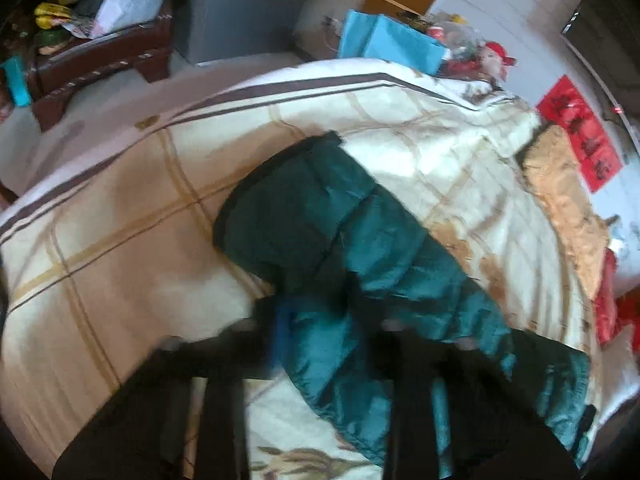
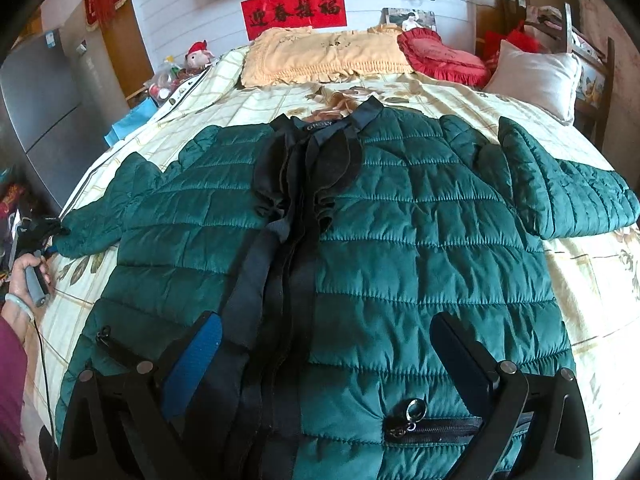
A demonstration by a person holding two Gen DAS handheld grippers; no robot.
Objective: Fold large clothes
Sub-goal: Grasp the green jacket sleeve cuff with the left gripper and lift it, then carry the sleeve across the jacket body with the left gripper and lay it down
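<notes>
A dark green quilted jacket point(image 2: 400, 232) with a black front placket lies spread face up on the bed, collar toward the headboard. Its right sleeve point(image 2: 568, 188) is folded back near the bed's right edge. My right gripper point(image 2: 326, 344) is open above the jacket's lower front, with one blue-padded finger point(image 2: 196, 360) showing. My left gripper point(image 2: 42, 232) is at the cuff of the left sleeve point(image 2: 120, 208). In the blurred left wrist view, the sleeve point(image 1: 340, 240) runs between the fingers of the left gripper point(image 1: 324, 328), and the jaws appear closed on it.
The bed has a cream plaid quilt point(image 2: 592, 280). A yellow pillow point(image 2: 320, 56), a red heart cushion point(image 2: 440, 58) and a white pillow point(image 2: 536, 76) lie at the head. A dark wood stand point(image 1: 100, 56) and a blue bag point(image 1: 388, 40) are beside the bed.
</notes>
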